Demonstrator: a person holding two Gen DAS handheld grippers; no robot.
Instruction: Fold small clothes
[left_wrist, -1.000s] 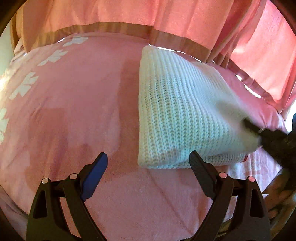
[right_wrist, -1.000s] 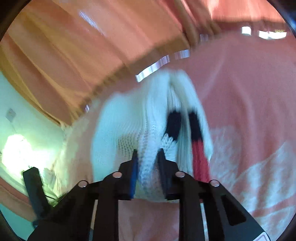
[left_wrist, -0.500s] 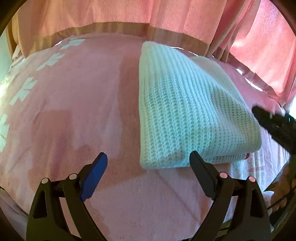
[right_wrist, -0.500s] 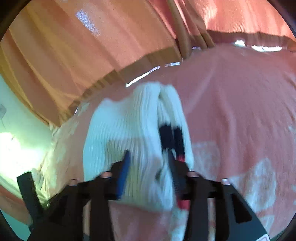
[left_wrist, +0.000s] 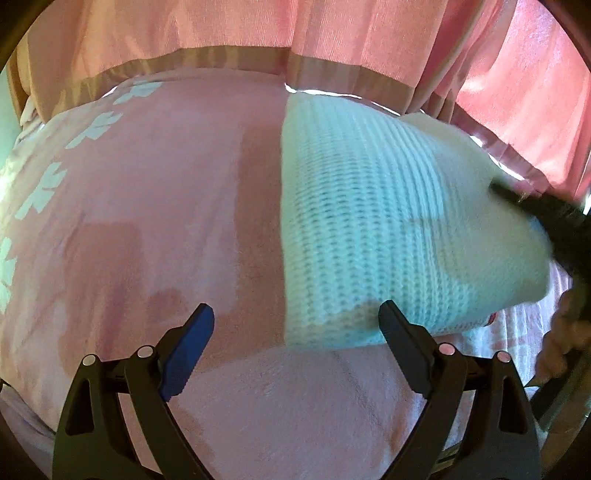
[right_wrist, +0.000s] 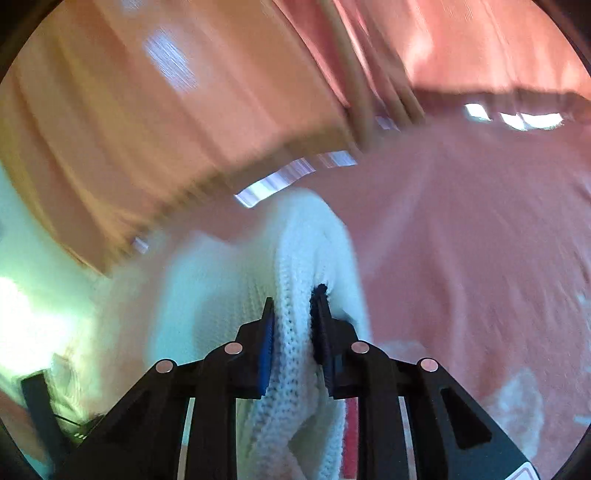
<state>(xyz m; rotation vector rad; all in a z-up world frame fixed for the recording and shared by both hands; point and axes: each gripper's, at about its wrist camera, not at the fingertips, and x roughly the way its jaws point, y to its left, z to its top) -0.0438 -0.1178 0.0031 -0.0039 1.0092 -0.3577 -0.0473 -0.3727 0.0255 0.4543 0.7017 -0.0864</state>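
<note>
The folded white ribbed-knit garment (left_wrist: 388, 229) lies on the pink plush blanket (left_wrist: 155, 206), its long axis running away from the left gripper (left_wrist: 295, 325) toward the pink curtain (left_wrist: 258, 33). Its near corner sits just ahead of that gripper's right finger, and the jaws stand wide apart with nothing in them. The right gripper (right_wrist: 293, 325) is the nearer one: its jaws have just been closing and now pinch a thick fold of the knit at the bundle's right edge. Open blanket stretches to the left of the garment, leaving room to lay it over; the curtain hem crowds the far end.
</note>
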